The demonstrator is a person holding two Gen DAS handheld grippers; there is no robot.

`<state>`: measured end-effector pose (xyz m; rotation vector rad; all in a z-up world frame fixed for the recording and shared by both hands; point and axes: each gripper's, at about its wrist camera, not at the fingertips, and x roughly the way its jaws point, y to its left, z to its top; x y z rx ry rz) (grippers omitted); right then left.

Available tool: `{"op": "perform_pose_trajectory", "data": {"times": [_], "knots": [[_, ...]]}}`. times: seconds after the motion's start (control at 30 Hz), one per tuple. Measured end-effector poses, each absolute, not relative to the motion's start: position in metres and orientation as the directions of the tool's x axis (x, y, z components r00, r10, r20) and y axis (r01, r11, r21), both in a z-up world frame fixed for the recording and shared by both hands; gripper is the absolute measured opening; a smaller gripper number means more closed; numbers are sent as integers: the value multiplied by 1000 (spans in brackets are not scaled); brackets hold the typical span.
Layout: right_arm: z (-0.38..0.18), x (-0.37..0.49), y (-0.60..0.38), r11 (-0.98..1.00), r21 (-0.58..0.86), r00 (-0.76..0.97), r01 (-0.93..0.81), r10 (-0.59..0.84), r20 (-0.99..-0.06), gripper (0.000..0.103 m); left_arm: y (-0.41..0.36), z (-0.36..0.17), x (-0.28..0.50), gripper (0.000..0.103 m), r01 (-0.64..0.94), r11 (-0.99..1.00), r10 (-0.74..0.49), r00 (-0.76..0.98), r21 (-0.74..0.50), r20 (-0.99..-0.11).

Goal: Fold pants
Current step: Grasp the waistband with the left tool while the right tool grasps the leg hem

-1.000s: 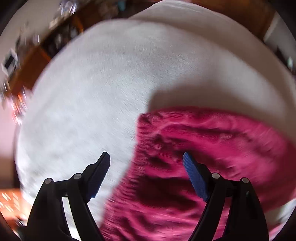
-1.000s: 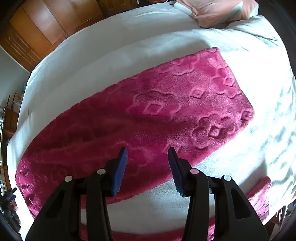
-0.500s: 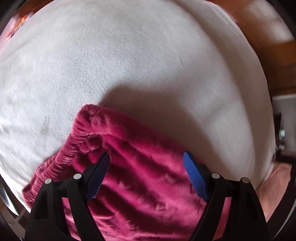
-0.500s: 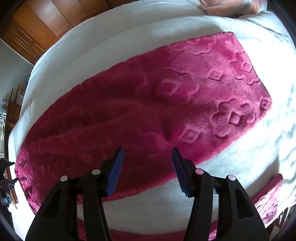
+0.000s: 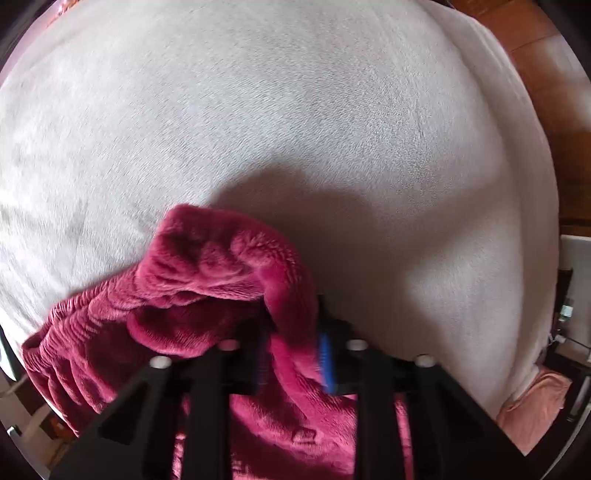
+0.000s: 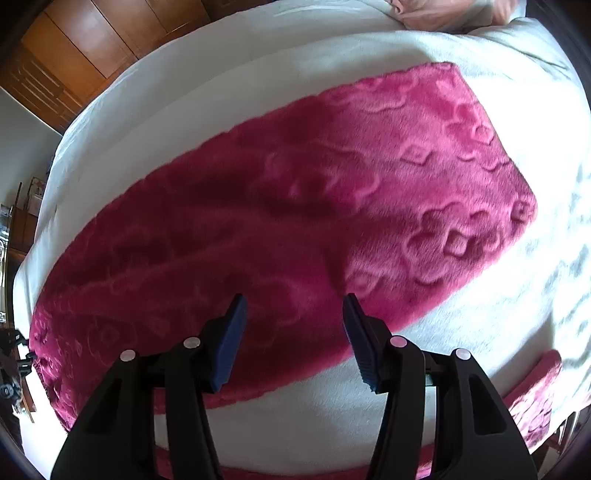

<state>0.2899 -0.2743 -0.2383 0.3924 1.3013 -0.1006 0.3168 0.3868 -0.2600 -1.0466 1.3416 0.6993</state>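
Observation:
The pants [image 6: 295,214] are magenta fleece with an embossed flower pattern and lie stretched flat across a white bed [image 6: 517,314]. My right gripper [image 6: 295,332] is open and empty, hovering just above the near edge of the leg. In the left wrist view my left gripper [image 5: 291,354] is shut on a bunched fold of the pants [image 5: 207,273] near the ribbed waistband, with fabric pinched between the blue pads [image 5: 325,362]. Another strip of the pants [image 6: 532,398] hangs at the bed's near right edge.
The white bed cover [image 5: 295,110] fills most of the left wrist view. A pink pillow [image 6: 443,11] lies at the far end of the bed. Wooden wardrobe doors [image 6: 92,48] stand beyond the bed on the left.
My left gripper has closed on the waistband end of the pants, which has bunched up between its fingers. My right gripper has moved closer to the leg and opened a little wider.

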Motion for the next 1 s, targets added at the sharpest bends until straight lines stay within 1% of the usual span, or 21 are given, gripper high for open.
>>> {"op": "perform_pose_trajectory", "data": {"times": [0.07, 0.2, 0.3, 0.4, 0.47, 0.53, 0.63, 0.7, 0.8, 0.9, 0.97, 1.0], "knots": [[-236, 298, -284, 924, 230, 279, 307, 143, -950, 55, 387, -252, 308, 13, -881, 420, -159, 167, -219, -973], [-233, 315, -318, 883, 253, 303, 395, 135, -943, 55, 373, -228, 288, 12, -833, 483, -157, 220, -269, -963], [-225, 334, -341, 861, 259, 333, 438, 112, -936, 55, 359, -218, 263, 12, -820, 489, -185, 237, -298, -954], [-219, 359, -362, 837, 262, 353, 480, 89, -931, 55, 352, -213, 247, 12, -821, 482, -199, 238, -307, -951], [-218, 375, -374, 818, 256, 353, 515, 70, -933, 55, 365, -207, 234, 12, -821, 480, -198, 240, -308, -950], [-221, 398, -385, 794, 251, 343, 554, 58, -938, 57, 364, -206, 223, 12, -825, 478, -194, 236, -302, -952], [-230, 429, -396, 759, 257, 320, 598, 68, -945, 58, 359, -202, 208, 11, -830, 475, -197, 223, -292, -955], [-242, 438, -406, 741, 273, 299, 613, 102, -949, 60, 359, -200, 191, 11, -833, 472, -200, 219, -290, -955], [-260, 454, -410, 714, 217, 232, 666, 78, -970, 60, 360, -193, 167, 10, -836, 466, -197, 220, -289, -955], [-265, 465, -404, 739, 154, 188, 655, 38, -981, 60, 364, -188, 158, 10, -838, 462, -193, 225, -291, -955], [-266, 476, -400, 759, 105, 161, 642, 1, -987, 51, 360, -185, 150, 10, -835, 465, -191, 229, -294, -954], [-265, 476, -398, 769, 70, 142, 636, -27, -989, 38, 362, -183, 147, 10, -833, 467, -191, 231, -296, -954]]}}
